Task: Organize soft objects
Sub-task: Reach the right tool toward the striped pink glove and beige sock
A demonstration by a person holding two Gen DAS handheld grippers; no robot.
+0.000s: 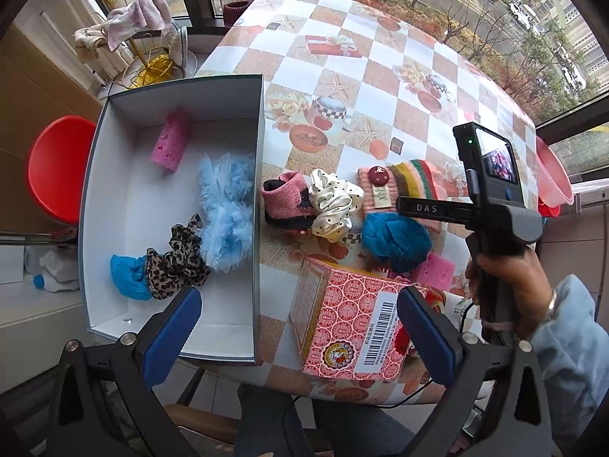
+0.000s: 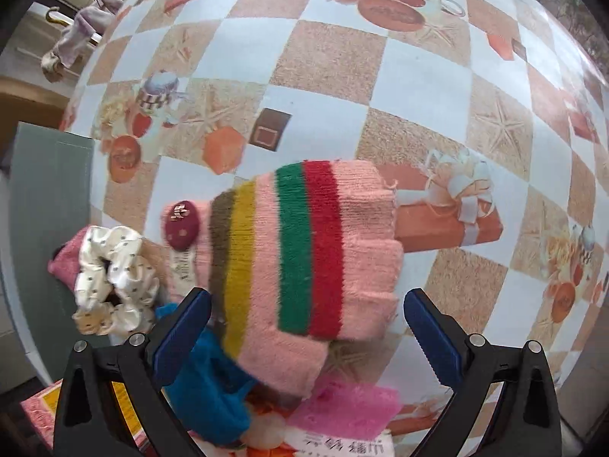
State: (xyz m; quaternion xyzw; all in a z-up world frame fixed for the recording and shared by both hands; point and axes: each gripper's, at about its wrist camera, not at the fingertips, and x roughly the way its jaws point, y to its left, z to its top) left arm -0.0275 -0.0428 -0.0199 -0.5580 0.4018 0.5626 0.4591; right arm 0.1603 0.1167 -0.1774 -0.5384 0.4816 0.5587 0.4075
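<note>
A white open box (image 1: 114, 205) at the table's left holds a pink sponge (image 1: 170, 145), a fluffy light-blue item (image 1: 227, 213), a leopard scrunchie (image 1: 179, 259) and a blue cloth (image 1: 127, 276). On the table lie a pink bootie (image 1: 283, 198), a white dotted scrunchie (image 1: 335, 203), a striped pink knit piece (image 2: 304, 251) and a teal scrunchie (image 1: 396, 240). My left gripper (image 1: 298, 337) is open and empty above the box's near edge. My right gripper (image 2: 308, 333) is open, its fingers either side of the striped knit piece.
A red patterned carton (image 1: 350, 327) stands at the table's front edge. A pink sponge (image 2: 346, 409) lies beside the teal scrunchie (image 2: 209, 381). A red chair (image 1: 57, 167) stands left of the box, and a pink basin (image 1: 552, 179) sits at the right.
</note>
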